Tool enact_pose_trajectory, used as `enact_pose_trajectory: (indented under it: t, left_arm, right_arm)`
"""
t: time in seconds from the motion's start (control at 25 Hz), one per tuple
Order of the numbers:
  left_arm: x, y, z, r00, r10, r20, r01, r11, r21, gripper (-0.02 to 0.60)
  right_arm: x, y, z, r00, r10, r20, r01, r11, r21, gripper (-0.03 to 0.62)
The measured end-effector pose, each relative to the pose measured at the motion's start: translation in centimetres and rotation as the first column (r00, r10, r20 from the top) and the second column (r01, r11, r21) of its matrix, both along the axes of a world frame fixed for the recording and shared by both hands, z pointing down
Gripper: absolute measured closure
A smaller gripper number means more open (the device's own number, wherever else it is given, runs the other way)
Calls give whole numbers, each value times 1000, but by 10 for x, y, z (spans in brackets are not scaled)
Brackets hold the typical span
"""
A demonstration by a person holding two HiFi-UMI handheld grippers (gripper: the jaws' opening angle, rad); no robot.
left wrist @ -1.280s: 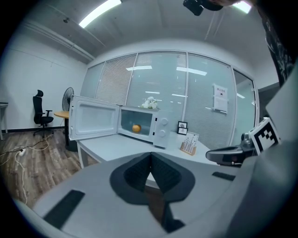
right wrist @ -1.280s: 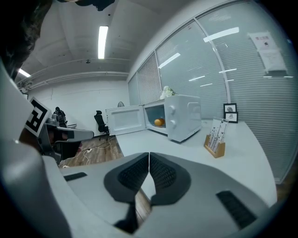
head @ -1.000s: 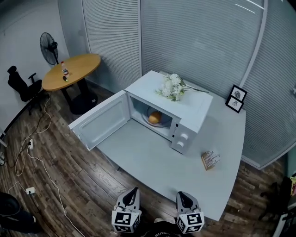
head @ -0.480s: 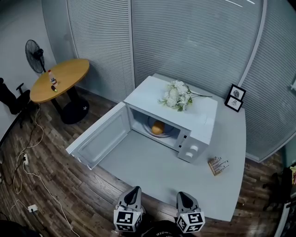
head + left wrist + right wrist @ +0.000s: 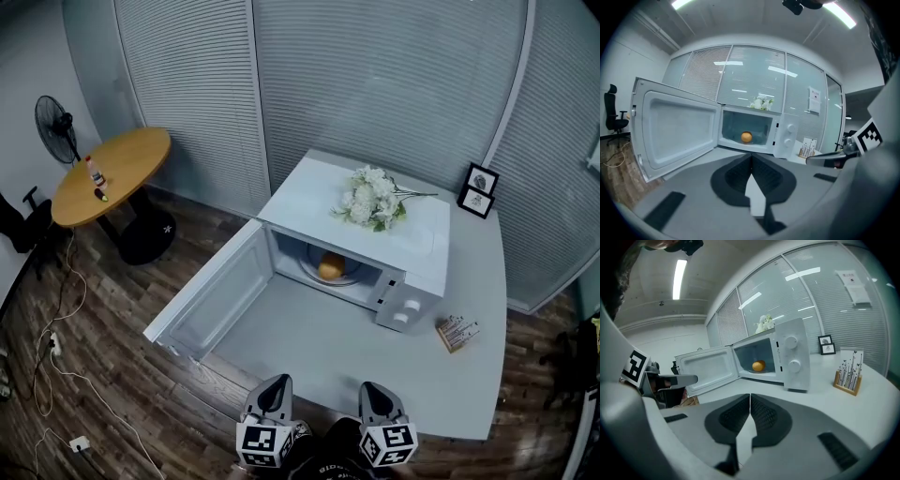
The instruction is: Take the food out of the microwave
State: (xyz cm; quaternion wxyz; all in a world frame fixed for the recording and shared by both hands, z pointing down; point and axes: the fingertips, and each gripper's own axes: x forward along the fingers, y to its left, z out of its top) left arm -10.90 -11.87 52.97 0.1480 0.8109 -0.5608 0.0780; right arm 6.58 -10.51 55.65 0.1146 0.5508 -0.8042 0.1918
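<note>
A white microwave (image 5: 375,234) stands on a pale grey table (image 5: 309,347) with its door (image 5: 211,291) swung wide to the left. Inside, an orange round food item (image 5: 331,268) rests on the turntable plate; it also shows in the left gripper view (image 5: 746,137) and the right gripper view (image 5: 758,365). My left gripper (image 5: 275,391) and right gripper (image 5: 377,397) hover side by side at the table's near edge, well short of the microwave. Both have their jaws pressed together with nothing between them (image 5: 751,157) (image 5: 750,397).
White flowers (image 5: 373,199) lie on top of the microwave. A small card holder (image 5: 457,332) sits right of it and two framed pictures (image 5: 478,189) stand at the back right. A round wooden table (image 5: 111,174), a fan (image 5: 54,127) and floor cables (image 5: 56,347) are at left.
The view has shifted: microwave and table now sit closer and more central, and both grippers have come forward toward the table edge. Their jaws stay shut.
</note>
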Motion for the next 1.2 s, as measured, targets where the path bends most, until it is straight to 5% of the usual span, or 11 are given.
enact_pose_trajectory:
  t: [0.92, 1.04, 1.2]
  left_arm:
    - [-28, -56, -10, 993, -115, 3, 115, 993, -12, 574]
    - [-31, -57, -10, 992, -126, 10, 126, 992, -14, 574]
    - [-35, -56, -9, 990, -138, 13, 138, 990, -23, 574]
  right_arm:
    - [-20, -120, -25, 997, -69, -45, 70, 997, 30, 584]
    - [-28, -135, -27, 996, -90, -19, 91, 996, 24, 467]
    - [-39, -153, -28, 993, -114, -19, 114, 993, 25, 409]
